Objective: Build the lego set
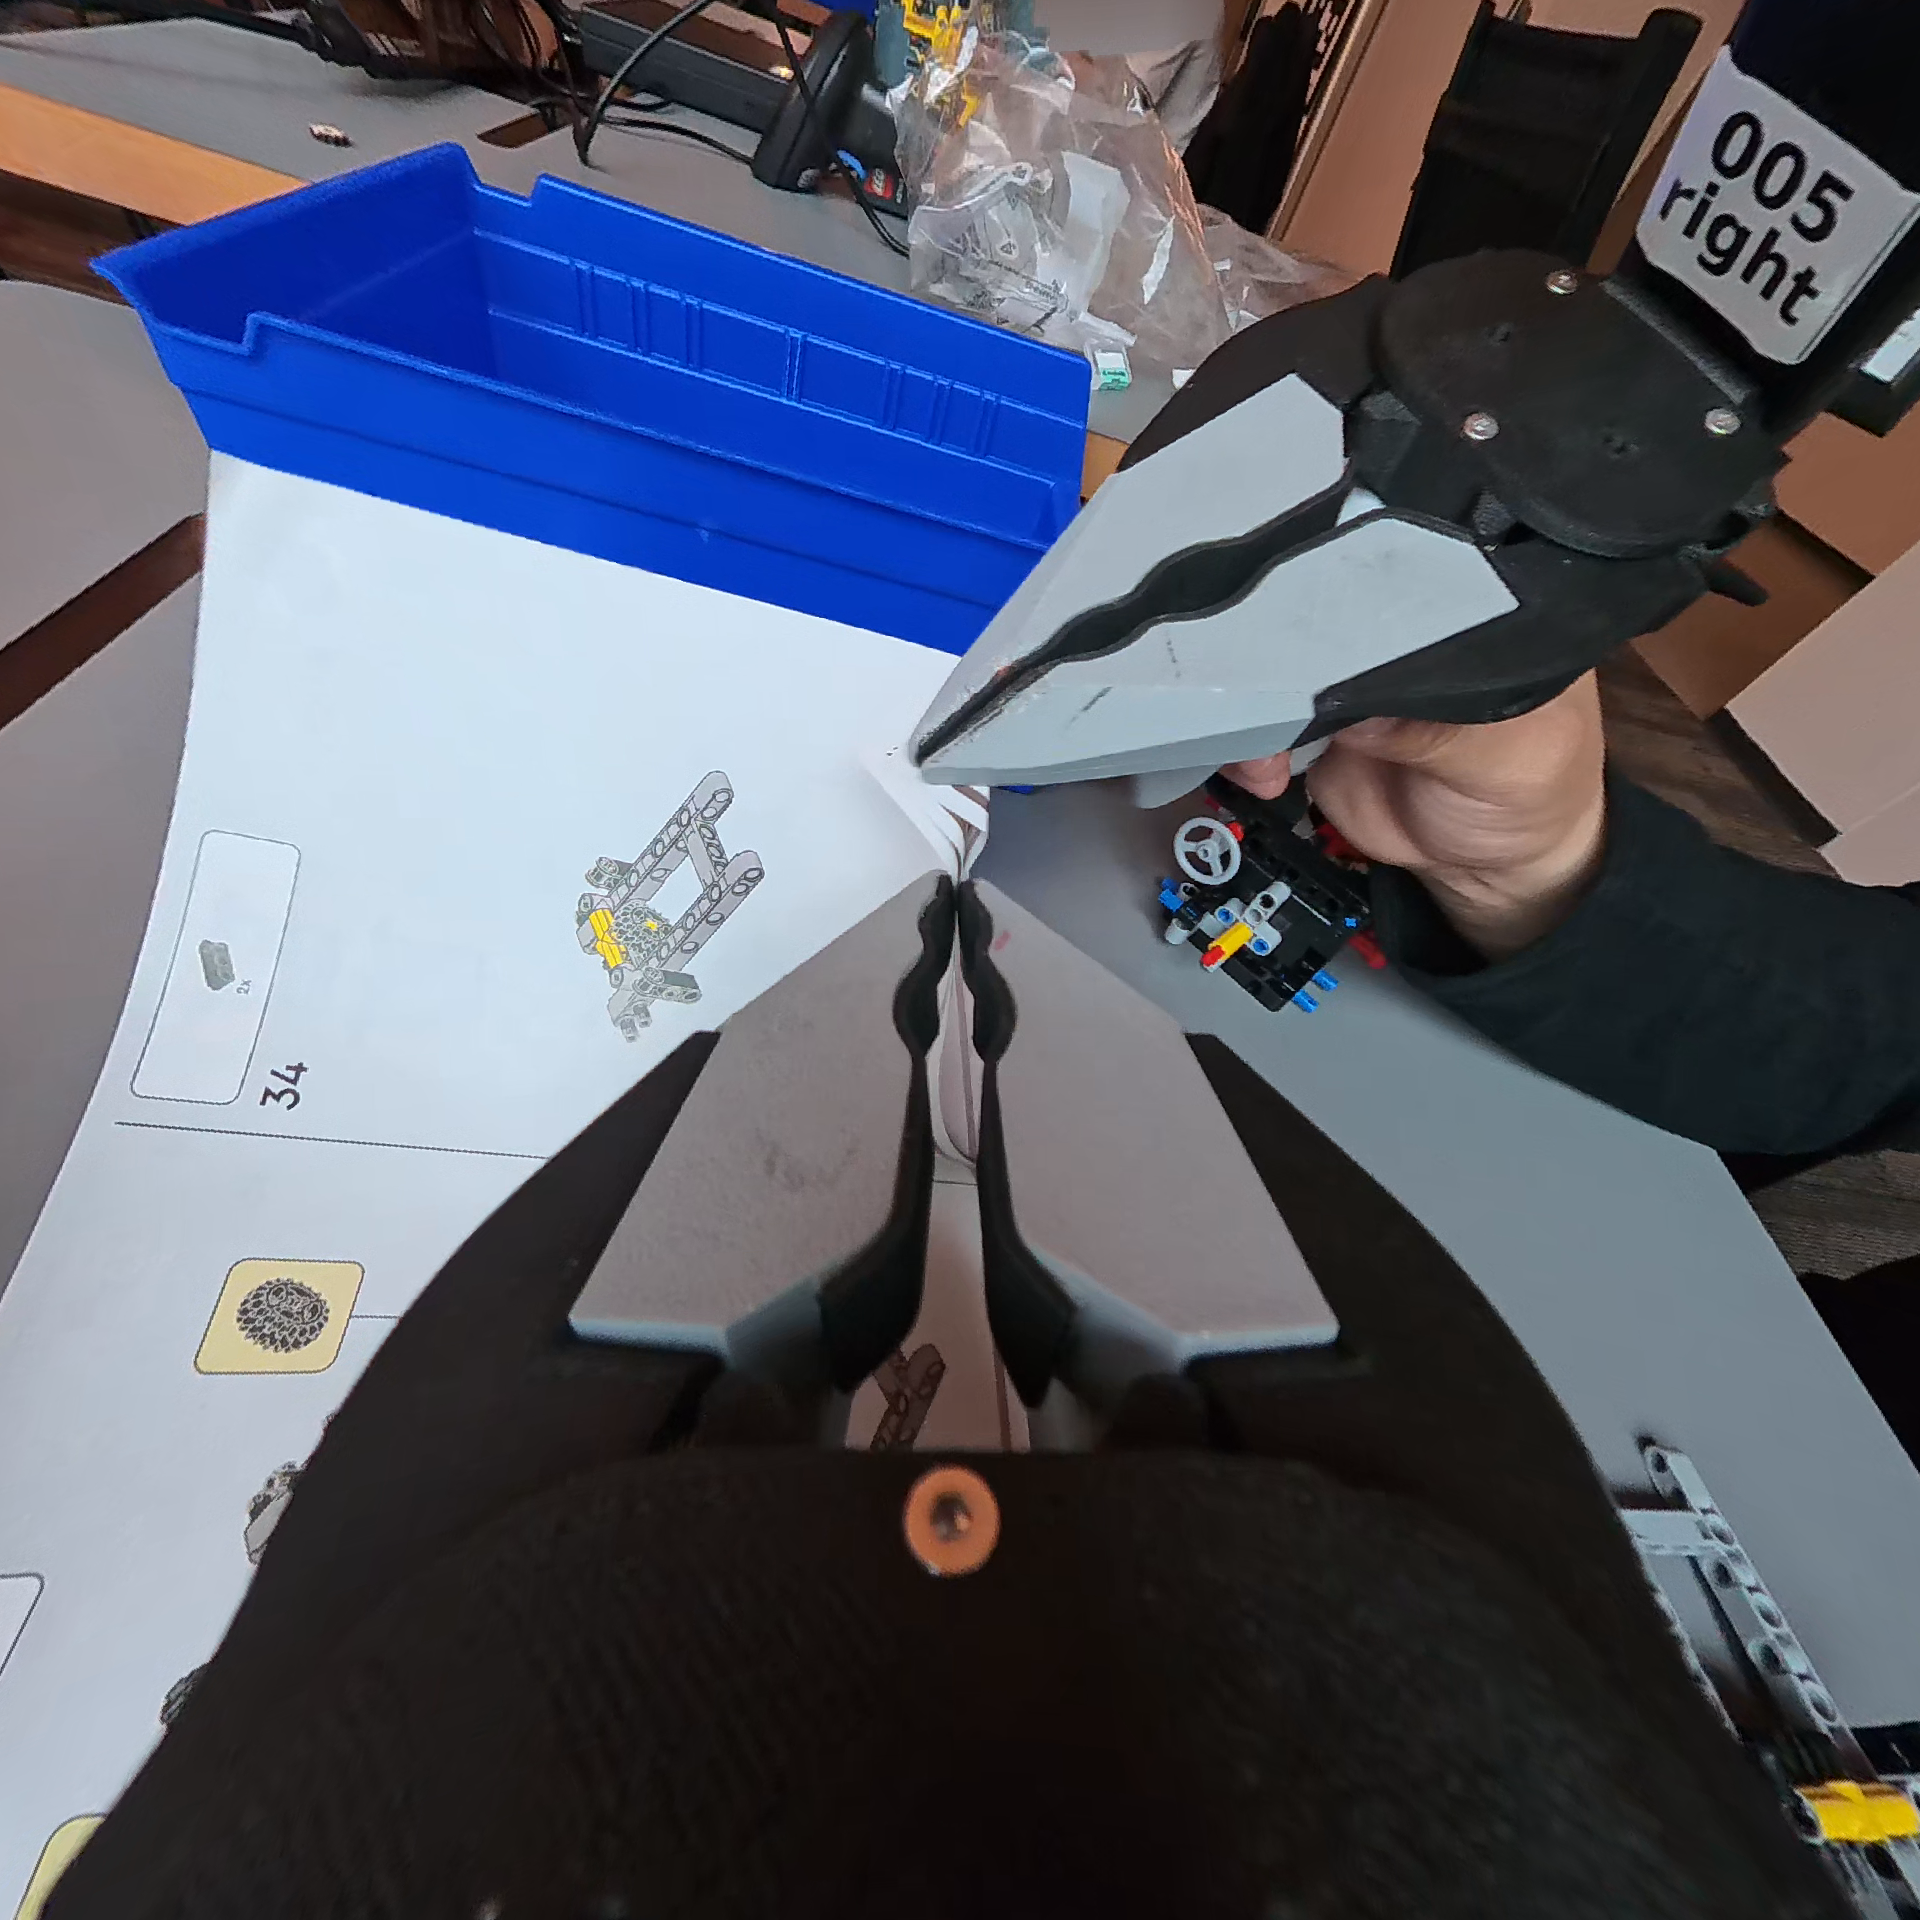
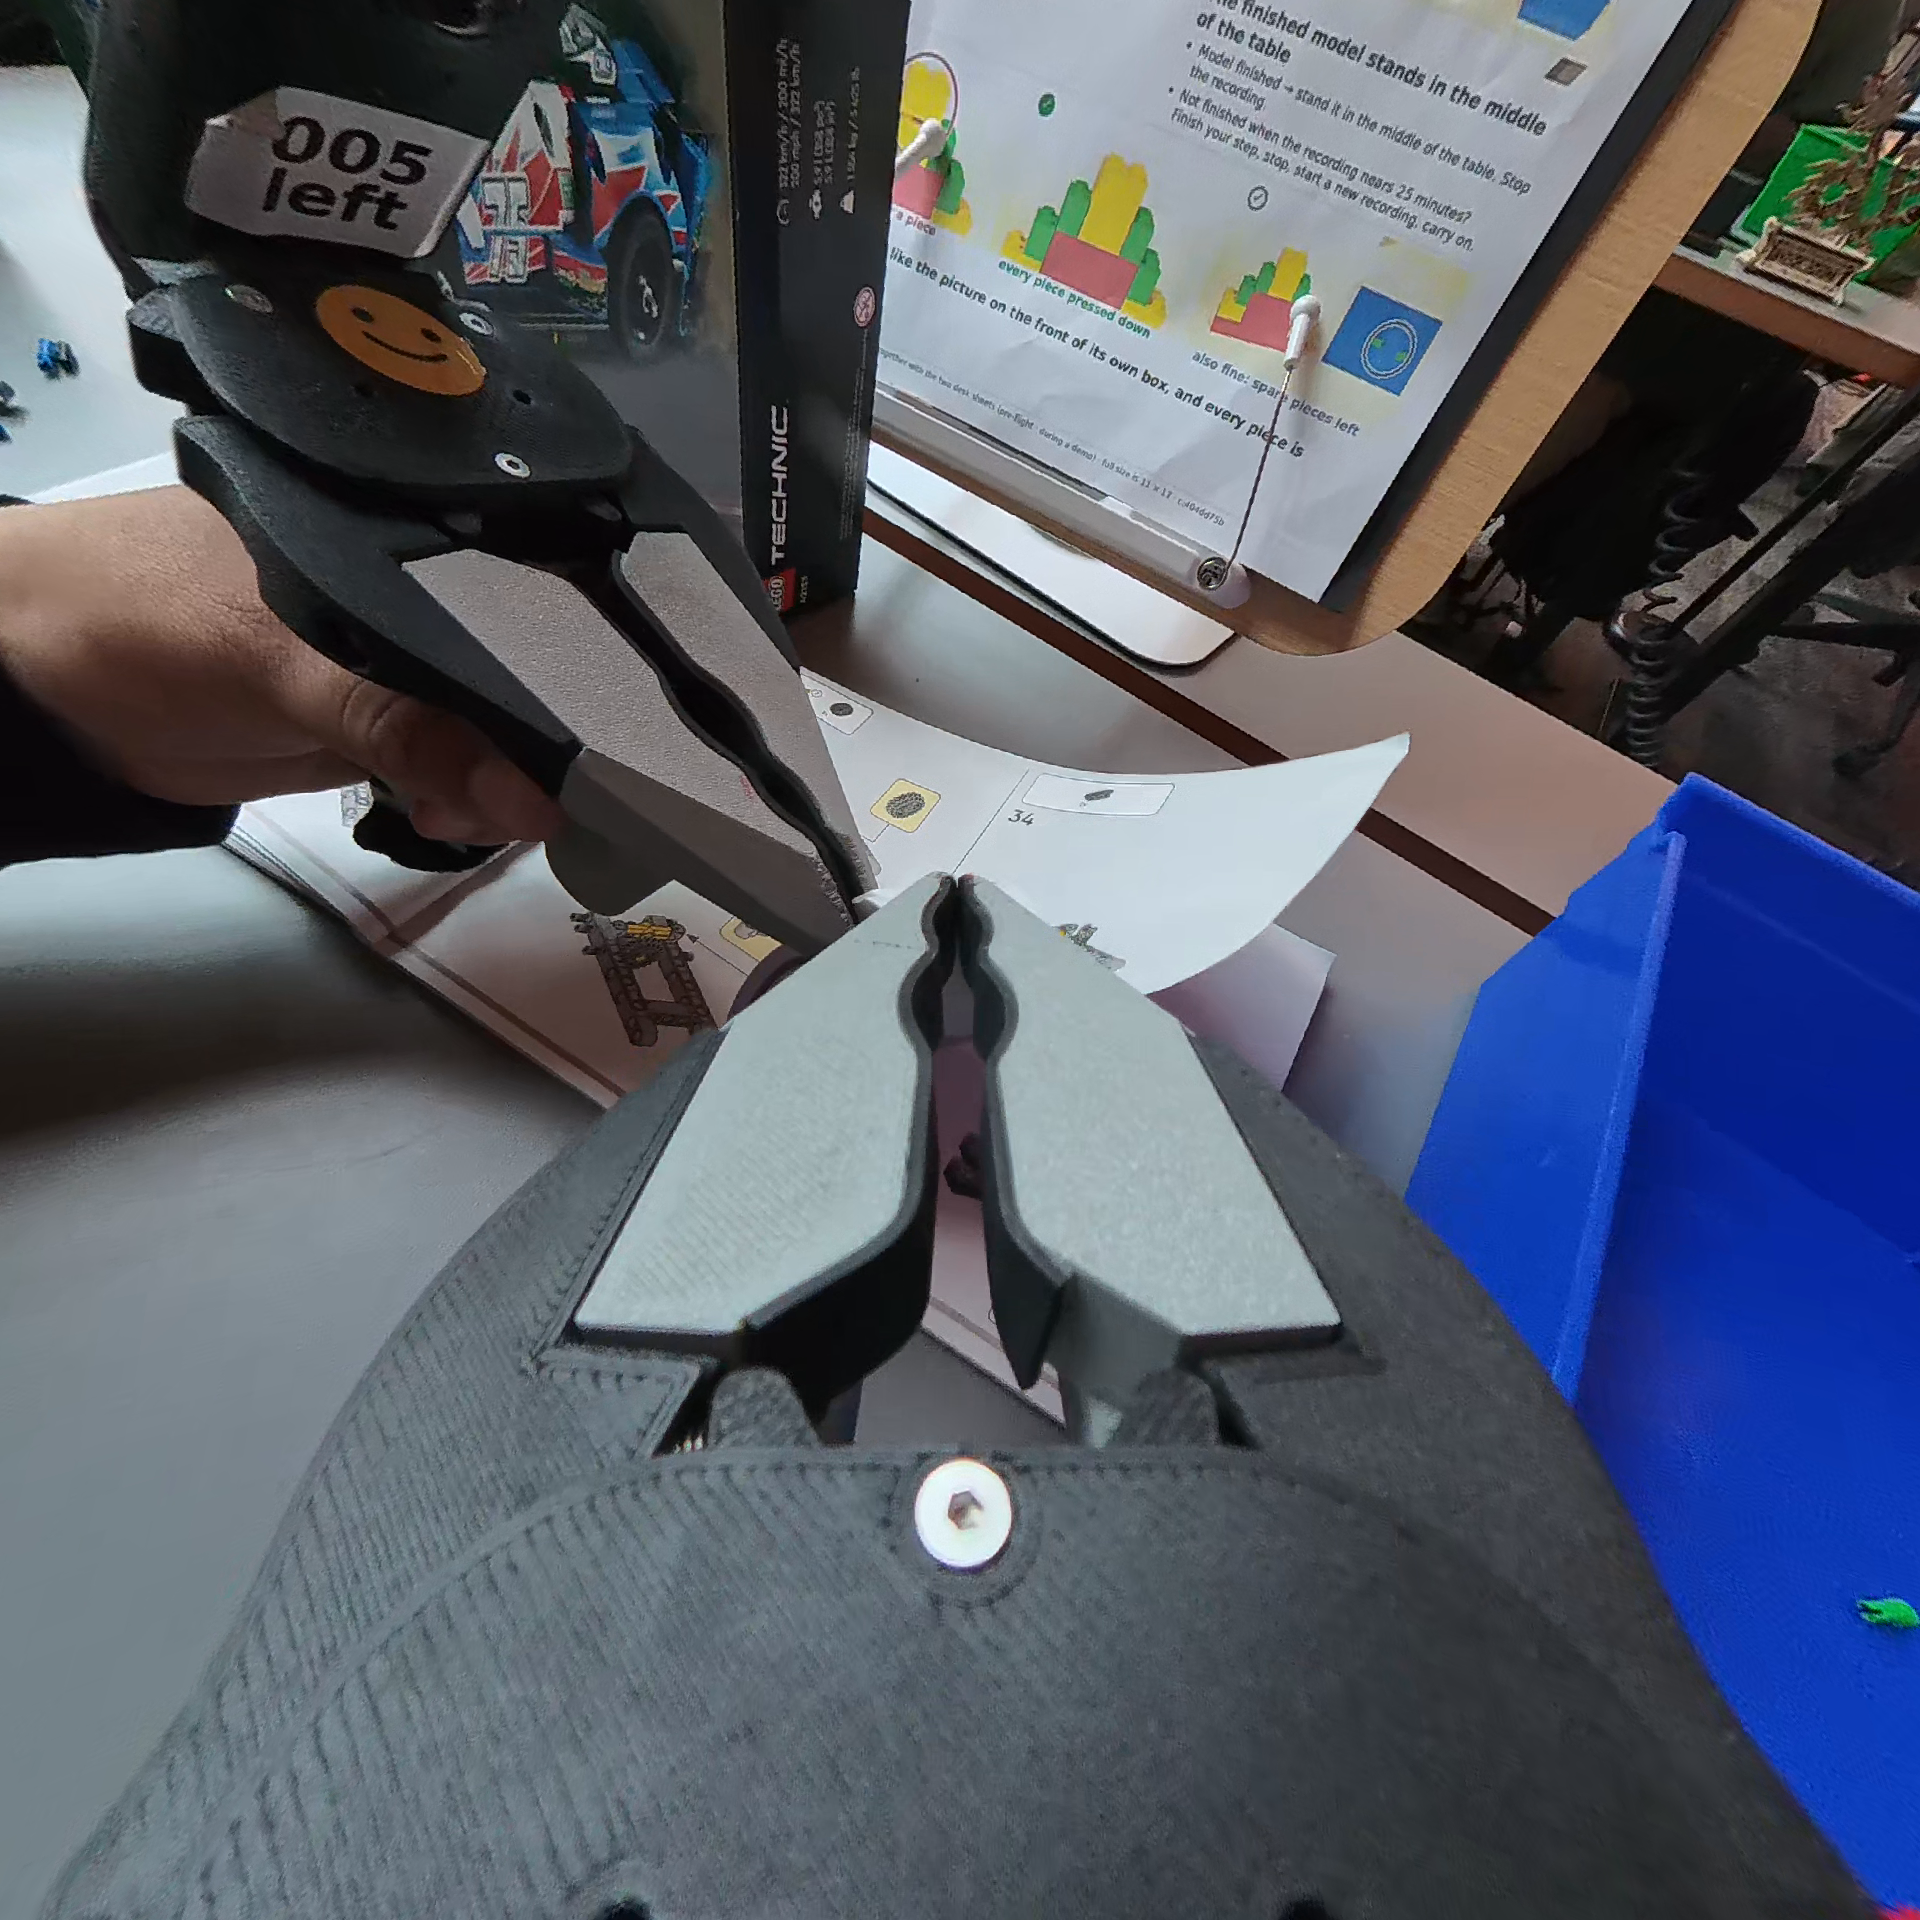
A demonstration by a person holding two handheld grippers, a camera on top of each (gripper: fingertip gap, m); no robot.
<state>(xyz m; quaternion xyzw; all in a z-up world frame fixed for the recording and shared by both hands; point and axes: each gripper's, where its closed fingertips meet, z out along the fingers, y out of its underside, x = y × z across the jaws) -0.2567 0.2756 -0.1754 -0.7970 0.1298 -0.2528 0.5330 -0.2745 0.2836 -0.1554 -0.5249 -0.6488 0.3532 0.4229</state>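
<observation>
The instruction booklet (image 1: 468, 727) lies open on the grey table, with one white page (image 2: 1195, 831) lifted and curling up. My left gripper (image 1: 956, 888) is shut, with the page's edge pinched between its tips. My right gripper (image 1: 925, 750) comes in from the right and is shut on the same corner, where several pages fan out. In the right wrist view my right gripper (image 2: 954, 883) meets the left gripper (image 2: 847, 909) at the page. A partly built black lego model (image 1: 1262, 920) with a grey steering wheel stands under the right hand. A grey beam assembly (image 1: 1745, 1621) lies at the lower right.
A blue bin (image 1: 623, 343) stands just behind the booklet; in the right wrist view the bin (image 2: 1714, 1247) holds a small green piece (image 2: 1886, 1612). Plastic bags (image 1: 1029, 208) lie behind the bin. The lego box (image 2: 800, 312) and an instruction poster (image 2: 1247, 208) stand at the table's far side. My left and right fingertips are right by each other. The grey beam assembly (image 1: 1745, 1621) is about 25 cm from my left fingertips.
</observation>
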